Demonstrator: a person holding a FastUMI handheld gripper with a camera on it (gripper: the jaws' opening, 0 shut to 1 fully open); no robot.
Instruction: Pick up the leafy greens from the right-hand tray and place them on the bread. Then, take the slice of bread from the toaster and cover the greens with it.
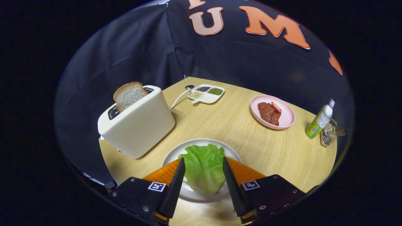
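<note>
A green lettuce leaf point(203, 169) sits between my fingertips, over the white plate point(230, 152). My gripper point(203, 159) is shut on the leaf, each fingertip against one side edge. Under the leaf's lower tip a thin brownish edge peeks out; I cannot tell if it is bread. Whatever else lies beneath the leaf is hidden. To the left beyond the fingers stands the white toaster point(138, 125) with a slice of bread point(129, 95) sticking up out of its slot.
A pink plate point(285, 121) with meat and a red piece lies at the right. A divided white dish point(206, 93) of beans sits at the back by the toaster's cord. A green bottle point(319, 121) and a wire basket point(329, 135) stand at the table's right edge.
</note>
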